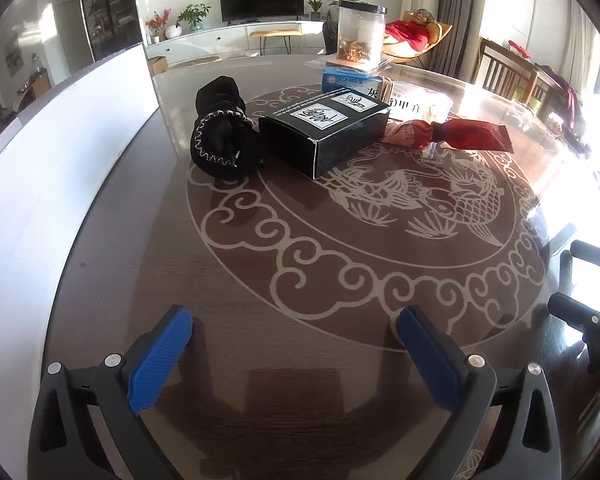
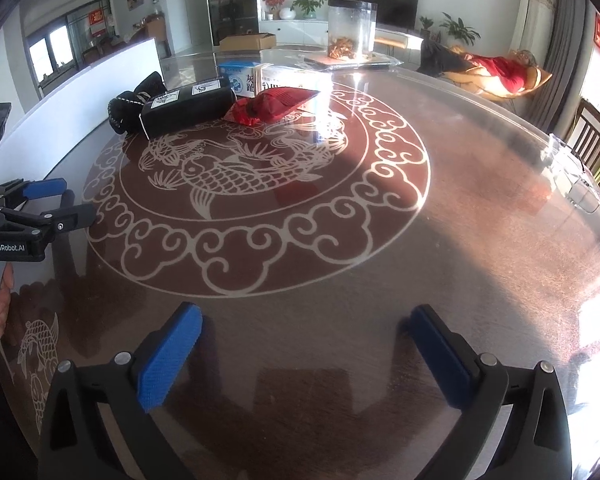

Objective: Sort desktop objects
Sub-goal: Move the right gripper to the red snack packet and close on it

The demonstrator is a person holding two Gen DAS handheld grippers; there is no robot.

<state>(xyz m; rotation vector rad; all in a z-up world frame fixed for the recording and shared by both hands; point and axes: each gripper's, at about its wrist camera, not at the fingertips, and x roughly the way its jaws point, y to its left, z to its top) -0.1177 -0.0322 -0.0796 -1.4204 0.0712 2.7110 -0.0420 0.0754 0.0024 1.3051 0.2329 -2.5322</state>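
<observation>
Hovering low over bare table, the left gripper (image 1: 294, 334) had its blue pads spread wide with nothing between them, and the right gripper (image 2: 306, 330) matched it, jaws fully apart and empty over the wood. Out ahead of both sat the clutter: a black box (image 1: 326, 130) lay straight up-table from the left gripper, long axis slanting from near-left to far-right, with a black pouch (image 1: 222, 130) touching its left end and a red packet (image 1: 450, 134) just off its right end, lying crosswise. From the right wrist view that same cluster sat off to the upper left, the packet (image 2: 274, 106) nearest, so the left hand looked better lined up for the box and pouch, the right for the packet, though both were well short of anything. Behind them stood white-and-blue cartons (image 1: 348, 82) and a clear jar (image 1: 360, 32). Underneath was a round, glossy brown table (image 2: 460, 240) with a pale fish-and-cloud motif, a white board (image 1: 60, 152) standing along its left side. Beyond was a sunlit living room, with a TV, plants, and a person reclining in a chair at the back.
</observation>
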